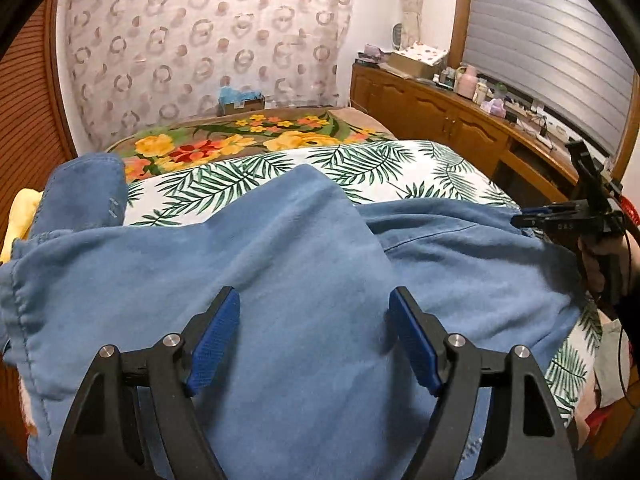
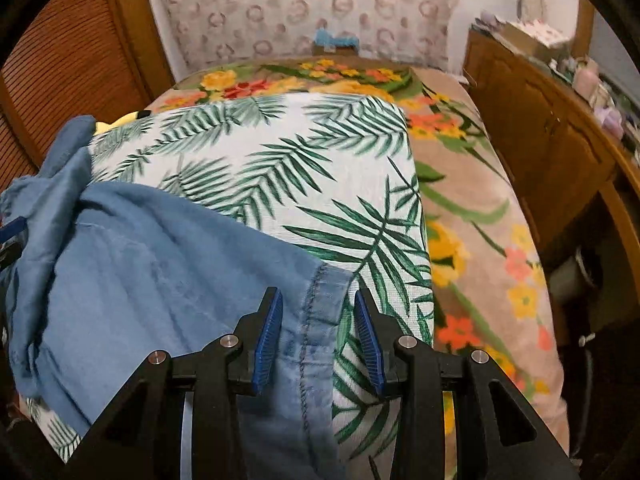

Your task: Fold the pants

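Nearest in the left wrist view, the left gripper [image 1: 314, 336] is held with its fingers spread wide above the blue pants [image 1: 280, 280], nothing being clamped. In the right wrist view, the right gripper [image 2: 318, 340] is seen partly parted, the stitched hem of the pants [image 2: 160, 264] lying between the blue pads [image 2: 270, 344] without being pinched. The pants are spread, rumpled, over a leaf-print sheet [image 2: 280, 160] on the bed. Beyond it, a flowered blanket [image 1: 240, 140] is laid. A wooden cabinet [image 1: 432, 112] is seen at the right, and a patterned curtain [image 1: 200, 40] is hung behind.
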Tool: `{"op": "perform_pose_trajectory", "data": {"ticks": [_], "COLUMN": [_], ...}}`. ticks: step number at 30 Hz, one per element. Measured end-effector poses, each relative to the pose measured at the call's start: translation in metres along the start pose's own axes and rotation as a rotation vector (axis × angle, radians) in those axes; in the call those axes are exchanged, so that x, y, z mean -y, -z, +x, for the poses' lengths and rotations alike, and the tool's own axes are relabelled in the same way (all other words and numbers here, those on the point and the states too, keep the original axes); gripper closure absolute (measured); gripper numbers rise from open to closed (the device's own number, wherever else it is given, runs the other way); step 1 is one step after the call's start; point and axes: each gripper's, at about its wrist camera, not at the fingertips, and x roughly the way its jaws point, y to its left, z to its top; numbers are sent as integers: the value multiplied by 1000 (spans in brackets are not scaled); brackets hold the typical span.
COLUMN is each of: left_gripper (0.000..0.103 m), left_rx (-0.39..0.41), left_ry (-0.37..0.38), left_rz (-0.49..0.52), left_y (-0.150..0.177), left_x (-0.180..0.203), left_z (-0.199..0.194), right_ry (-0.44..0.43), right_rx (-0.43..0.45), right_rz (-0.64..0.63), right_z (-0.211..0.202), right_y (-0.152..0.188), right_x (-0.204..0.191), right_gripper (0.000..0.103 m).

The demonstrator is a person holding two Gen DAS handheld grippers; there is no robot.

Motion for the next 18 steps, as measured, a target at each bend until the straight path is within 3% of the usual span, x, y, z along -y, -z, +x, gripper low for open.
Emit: {"op": "perform_pose_trajectory", "data": {"ticks": [4,5,6,9,11,14,18], "left_gripper": [25,25,25,25,25,25,25], "left_rx": [-1,-4,-7,-14,-16,-27,-32], "left_ry": [-20,-21,-18,-19,-17,-19,-19], "left_rz": [24,21,19,19,22,27,28], "left_y": [2,2,3,4,6,8,9], "left_x": [1,0,-1,0,1,1,2], "left_z": [8,10,11,15,17,21,23], "right_ry": [-23,-30,-33,-41,10,14,57], "right_rx": [12,15,16,51,138,219,159], "right_rz": [-6,-10,-17,-28,-3,45,27], "right_z": [5,6,5,-3,-23,-34,-8], "right_y": [-14,-15,-15,-18,-23,-39,-46], "right_x": [-1,0,-1,-2,6,17,16], "right_gripper": [64,70,85,91,93,93,93]}}
